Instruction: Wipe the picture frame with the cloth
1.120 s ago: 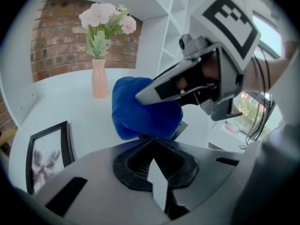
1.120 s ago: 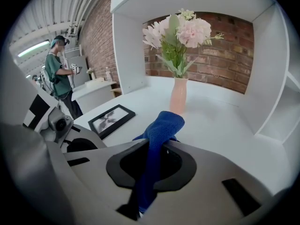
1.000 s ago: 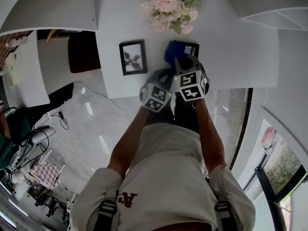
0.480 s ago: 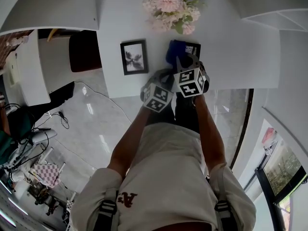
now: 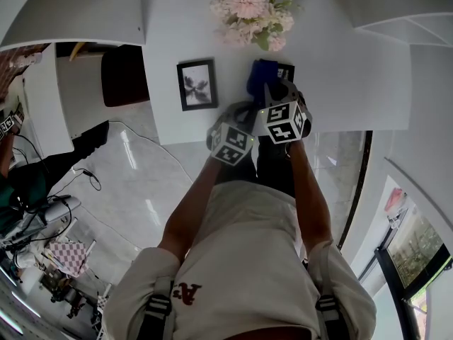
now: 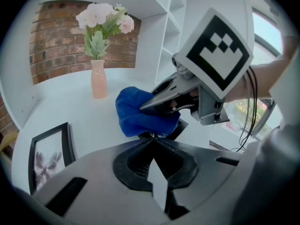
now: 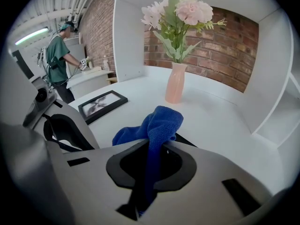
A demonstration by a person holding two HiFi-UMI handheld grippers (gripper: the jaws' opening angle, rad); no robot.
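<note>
A black picture frame (image 5: 285,71) lies on the white table (image 5: 347,83), mostly hidden under a blue cloth (image 5: 260,75). My right gripper (image 5: 272,85) is shut on the cloth (image 7: 159,121), which bunches over the frame's near edge (image 7: 187,139). In the left gripper view the cloth (image 6: 140,111) covers the frame (image 6: 180,128). My left gripper (image 6: 152,138) sits just left of the right one, its jaws closed together at the frame's near corner. In the head view the left gripper (image 5: 244,110) is below and left of the cloth.
A second black frame (image 5: 197,83) with a grey print lies flat to the left. A pink vase of flowers (image 5: 248,13) stands at the back. White shelving rises right and behind. A person in green (image 7: 58,60) stands far off at a counter.
The right gripper and the cloth have slid slightly to the right over the frame. The left gripper has barely shifted.
</note>
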